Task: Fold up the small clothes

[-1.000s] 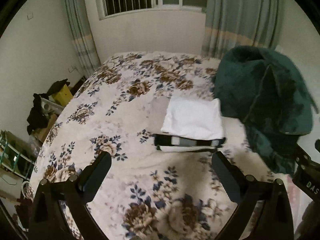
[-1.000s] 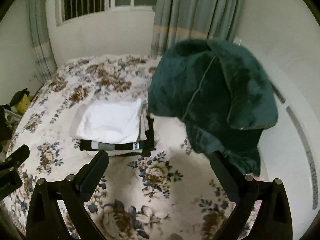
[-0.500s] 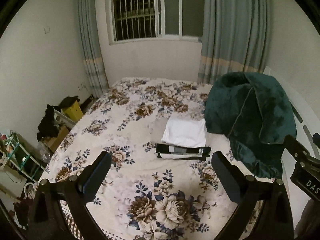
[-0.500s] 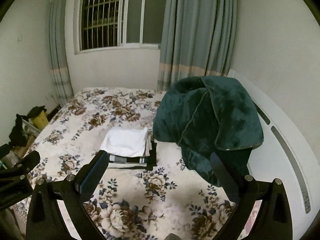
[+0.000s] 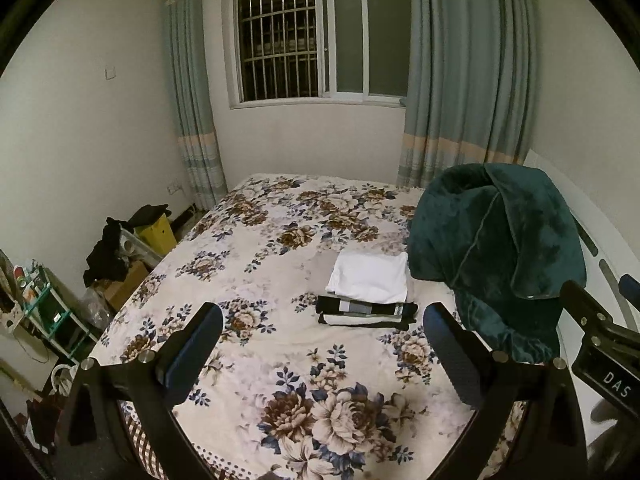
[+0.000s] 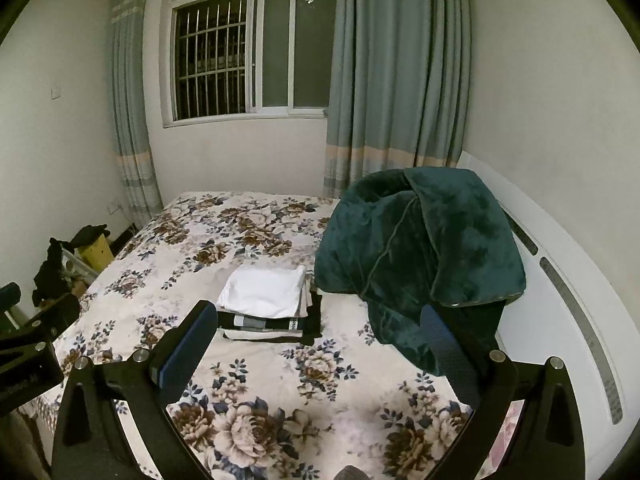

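A stack of folded small clothes [image 5: 368, 292] lies on the floral bed [image 5: 280, 248], a white piece on top and black, grey and white pieces under it. It also shows in the right wrist view [image 6: 268, 304]. My left gripper [image 5: 322, 344] is open and empty, held well back above the bed's near end. My right gripper [image 6: 318, 342] is open and empty too, equally far from the stack. The right gripper's body shows at the right edge of the left wrist view [image 5: 600, 344].
A dark green plush blanket [image 5: 500, 252] is heaped on the bed's right side by the white headboard [image 6: 568, 304]. Boxes, dark clothes and a small shelf [image 5: 48, 312] crowd the floor on the left. A barred window [image 5: 312, 40] and curtains stand behind.
Both grippers have pulled back and up away from the stack, so the whole bed and window now show. The folded stack has stayed where it was.
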Available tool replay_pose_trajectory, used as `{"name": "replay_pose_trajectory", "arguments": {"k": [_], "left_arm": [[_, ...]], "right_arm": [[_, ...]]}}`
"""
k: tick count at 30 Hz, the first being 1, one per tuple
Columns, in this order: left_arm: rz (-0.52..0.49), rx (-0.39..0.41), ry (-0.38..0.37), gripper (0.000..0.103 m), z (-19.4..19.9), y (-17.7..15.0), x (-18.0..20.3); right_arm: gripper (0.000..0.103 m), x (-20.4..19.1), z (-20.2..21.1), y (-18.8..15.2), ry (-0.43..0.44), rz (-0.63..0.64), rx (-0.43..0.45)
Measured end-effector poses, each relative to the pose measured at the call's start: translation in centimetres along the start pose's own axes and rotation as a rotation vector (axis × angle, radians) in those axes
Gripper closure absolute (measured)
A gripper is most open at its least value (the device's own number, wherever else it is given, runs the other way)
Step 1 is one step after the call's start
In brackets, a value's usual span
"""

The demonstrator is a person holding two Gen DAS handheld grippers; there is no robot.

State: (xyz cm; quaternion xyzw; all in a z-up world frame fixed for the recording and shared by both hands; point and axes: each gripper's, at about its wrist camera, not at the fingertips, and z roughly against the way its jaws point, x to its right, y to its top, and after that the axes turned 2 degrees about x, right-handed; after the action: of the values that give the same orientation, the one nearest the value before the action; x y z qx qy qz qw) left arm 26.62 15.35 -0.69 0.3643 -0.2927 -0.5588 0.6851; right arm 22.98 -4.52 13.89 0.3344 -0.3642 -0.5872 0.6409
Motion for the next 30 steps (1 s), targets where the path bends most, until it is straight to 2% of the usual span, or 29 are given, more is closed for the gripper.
{"name": "replay_pose_trajectory", "arguments": {"k": [30], "left_arm": [[-0.011, 0.006, 0.000, 0.000, 1.4, -0.3, 0.7]], "right_arm": [[0.000, 0.8, 1.4, 0.3, 0.013, 0.007, -0.008]]}}
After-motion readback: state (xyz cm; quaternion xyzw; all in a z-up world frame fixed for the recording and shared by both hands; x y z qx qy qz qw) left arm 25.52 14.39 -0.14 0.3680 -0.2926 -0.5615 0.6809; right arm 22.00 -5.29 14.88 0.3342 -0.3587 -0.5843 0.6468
